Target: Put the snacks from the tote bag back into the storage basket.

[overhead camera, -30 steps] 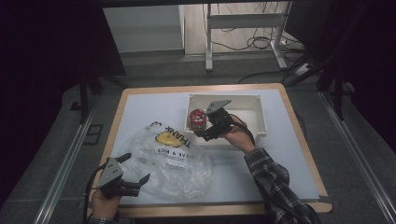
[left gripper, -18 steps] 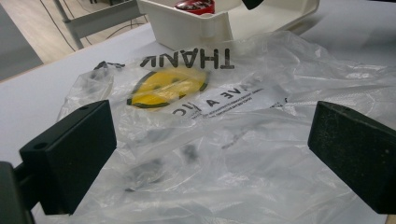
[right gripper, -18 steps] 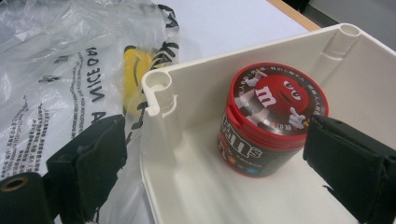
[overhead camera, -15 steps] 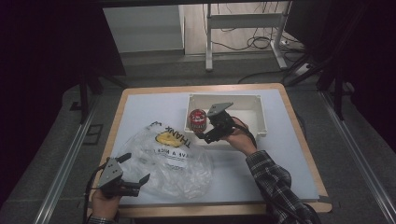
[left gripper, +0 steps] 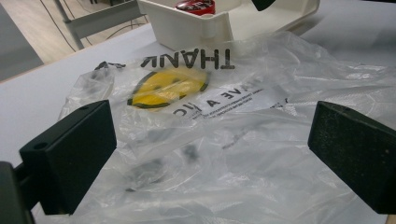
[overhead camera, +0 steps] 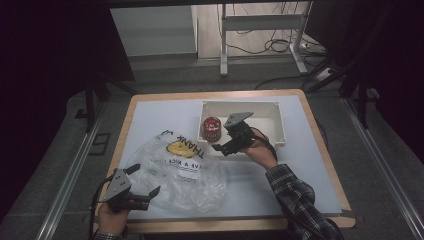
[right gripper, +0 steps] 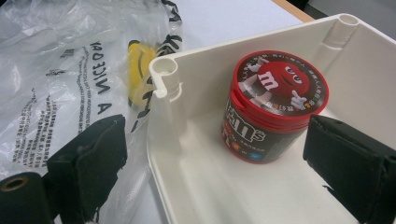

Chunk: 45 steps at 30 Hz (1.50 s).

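Right gripper [overhead camera: 223,141] over near-left corner of white bin [overhead camera: 277,122], jaws apart beside candy tub [overhead camera: 211,128]. Left gripper [overhead camera: 145,182] jaws apart at plastic bag [overhead camera: 187,172].

Metal frame [overhead camera: 260,22], floor cables [overhead camera: 272,47] beyond table [overhead camera: 165,112]

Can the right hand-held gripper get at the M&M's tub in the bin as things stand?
Probably yes. The right hand-held gripper is open, aimed at the M&M's tub, but straddles the white bin's corner wall; one jaw is outside, so it must shift inward first.
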{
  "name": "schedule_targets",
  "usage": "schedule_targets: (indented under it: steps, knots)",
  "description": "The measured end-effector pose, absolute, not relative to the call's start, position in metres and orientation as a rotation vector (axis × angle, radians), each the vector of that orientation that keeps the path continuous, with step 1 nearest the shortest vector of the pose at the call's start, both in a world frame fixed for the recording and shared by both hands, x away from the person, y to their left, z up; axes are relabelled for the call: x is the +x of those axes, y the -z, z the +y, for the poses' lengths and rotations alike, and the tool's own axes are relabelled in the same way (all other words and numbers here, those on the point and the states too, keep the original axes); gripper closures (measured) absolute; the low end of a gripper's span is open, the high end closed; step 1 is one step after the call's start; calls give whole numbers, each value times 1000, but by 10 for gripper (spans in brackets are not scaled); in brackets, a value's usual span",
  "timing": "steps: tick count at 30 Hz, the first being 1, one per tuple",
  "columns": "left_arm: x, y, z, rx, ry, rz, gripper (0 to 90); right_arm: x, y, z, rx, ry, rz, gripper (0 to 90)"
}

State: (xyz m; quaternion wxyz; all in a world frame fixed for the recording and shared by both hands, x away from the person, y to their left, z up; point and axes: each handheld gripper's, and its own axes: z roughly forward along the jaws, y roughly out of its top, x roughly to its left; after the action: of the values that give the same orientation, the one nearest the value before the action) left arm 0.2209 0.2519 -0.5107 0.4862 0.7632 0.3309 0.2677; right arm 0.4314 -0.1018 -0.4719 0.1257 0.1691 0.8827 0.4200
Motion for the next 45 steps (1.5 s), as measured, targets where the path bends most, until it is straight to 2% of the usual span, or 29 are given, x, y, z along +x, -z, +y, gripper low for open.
schedule_targets:
  steps: [45]
  knots:
    - [220,510,253,1846,-652,806,10,404,466,-120,515,-1265,2533,66]
